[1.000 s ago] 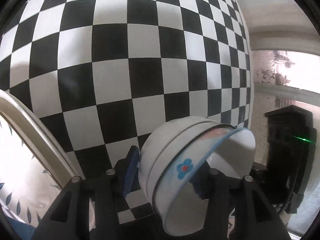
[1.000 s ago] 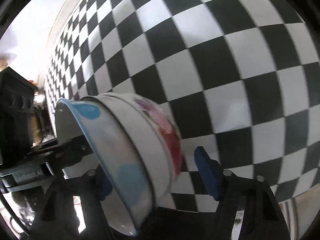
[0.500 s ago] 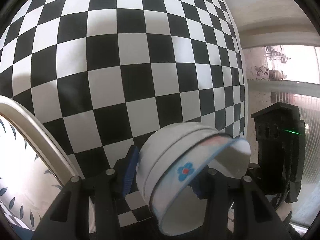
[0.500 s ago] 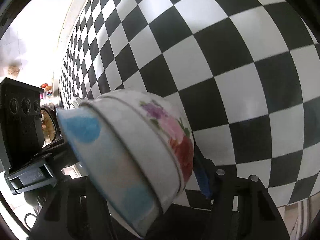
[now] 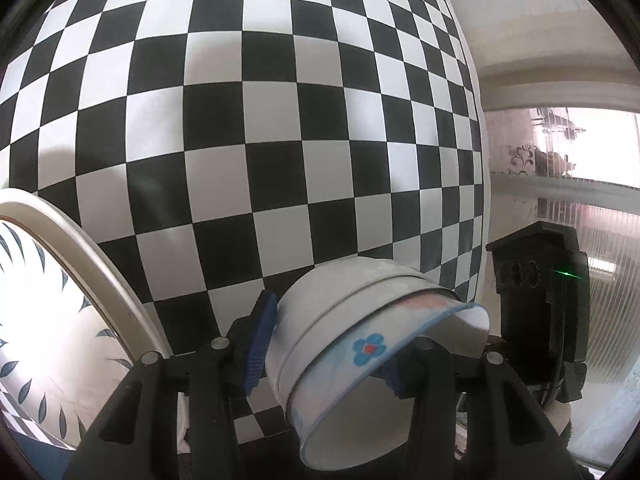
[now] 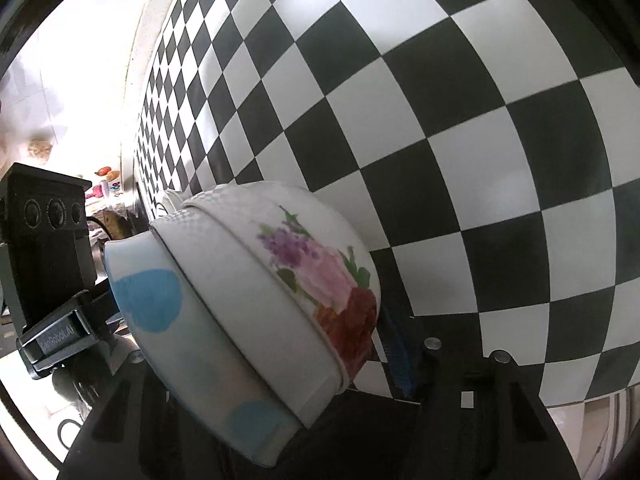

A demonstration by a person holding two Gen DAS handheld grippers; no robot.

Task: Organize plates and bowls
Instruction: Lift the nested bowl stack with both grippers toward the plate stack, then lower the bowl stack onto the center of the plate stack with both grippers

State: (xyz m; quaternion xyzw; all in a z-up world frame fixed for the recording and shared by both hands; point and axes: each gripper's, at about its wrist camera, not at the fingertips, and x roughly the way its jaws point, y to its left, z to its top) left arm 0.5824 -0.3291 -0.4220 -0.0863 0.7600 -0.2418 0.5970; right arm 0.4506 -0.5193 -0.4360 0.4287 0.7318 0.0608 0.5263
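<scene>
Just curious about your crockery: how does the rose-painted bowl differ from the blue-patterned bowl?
The rose-painted bowl carries pink, red and purple flowers; the blue-patterned bowl has plain blue shapes. The rose-painted bowl sits outside, the blue-patterned bowl nests in it, rim protruding. Both are white and tipped on their sides.

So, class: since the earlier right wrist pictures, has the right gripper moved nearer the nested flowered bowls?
Yes. The nested flowered bowls now fill more of the view against the checkered cloth, and the right gripper has been closing around them.

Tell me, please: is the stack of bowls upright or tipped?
Tipped. The stack of bowls lies on its side; the bowls' open mouths face sideways, in the left wrist view toward the camera, not up.
</scene>
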